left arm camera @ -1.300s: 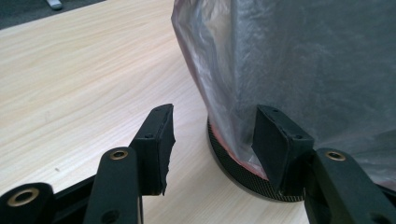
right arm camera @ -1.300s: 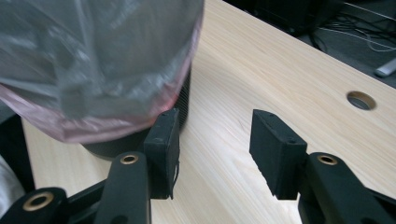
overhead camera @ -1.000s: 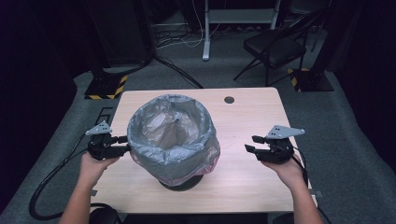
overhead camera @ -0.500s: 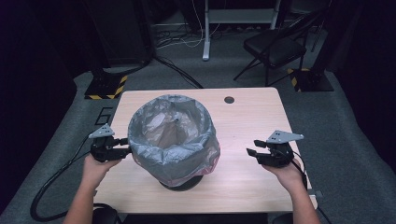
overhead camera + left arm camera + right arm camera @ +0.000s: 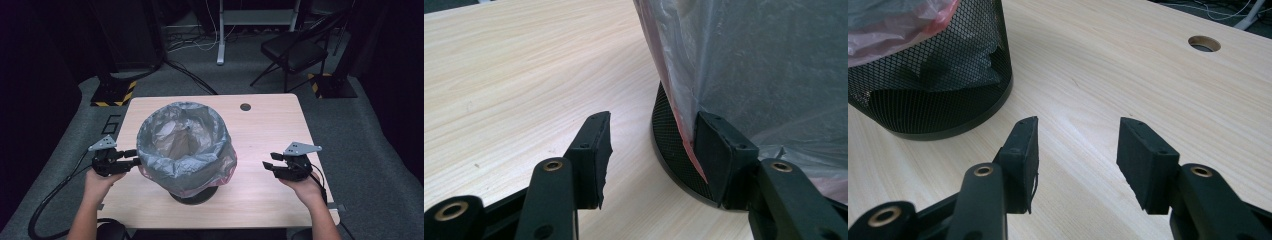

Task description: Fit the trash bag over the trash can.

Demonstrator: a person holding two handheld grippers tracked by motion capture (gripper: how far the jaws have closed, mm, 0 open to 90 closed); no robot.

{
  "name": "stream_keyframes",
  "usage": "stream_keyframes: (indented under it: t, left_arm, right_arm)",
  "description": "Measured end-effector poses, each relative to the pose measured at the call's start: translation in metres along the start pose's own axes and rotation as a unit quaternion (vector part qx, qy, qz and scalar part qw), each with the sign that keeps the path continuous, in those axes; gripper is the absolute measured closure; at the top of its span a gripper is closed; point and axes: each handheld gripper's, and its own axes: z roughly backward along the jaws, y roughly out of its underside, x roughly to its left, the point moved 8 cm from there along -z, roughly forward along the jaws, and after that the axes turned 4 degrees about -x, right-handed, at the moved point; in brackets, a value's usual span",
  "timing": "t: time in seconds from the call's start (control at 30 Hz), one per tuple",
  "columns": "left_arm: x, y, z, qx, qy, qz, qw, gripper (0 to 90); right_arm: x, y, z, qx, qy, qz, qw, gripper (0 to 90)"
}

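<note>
Though near bin, clear table edge

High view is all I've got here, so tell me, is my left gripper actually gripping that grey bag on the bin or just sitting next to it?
Observer: The left gripper grips nothing; its jaws stand open with bare table between them. One pad sits against the hanging grey bag.
Operator: What is under the grey plastic down there?
Observer: A pink liner edge runs beneath it, down beside the bin's black base.
Operator: And the bin itself?
Observer: Black wire mesh; the right gripper view shows crumpled grey bag through it.
Operator: Right gripper?
Observer: The right gripper is open and empty, apart from the bin.
</note>
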Motion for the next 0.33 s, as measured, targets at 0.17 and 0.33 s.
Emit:
stream_keyframes:
  t: [0.17, 0.33]
  left_arm:
    - [-0.0007, 0.0007, 0.0011, -0.001, 0.001, 0.004, 1.0000, 47.6]
    - [-0.0003, 0.0004, 0.0035, 0.000, -0.002, 0.005, 1.0000, 45.9]
  right_arm:
    - [-0.0016, 0.0028, -0.0025, 0.002, 0.002, 0.001, 1.0000, 49.1]
    - [-0.0065, 0.0059, -0.0056, 0.001, 0.014, -0.009, 0.9999, 42.9]
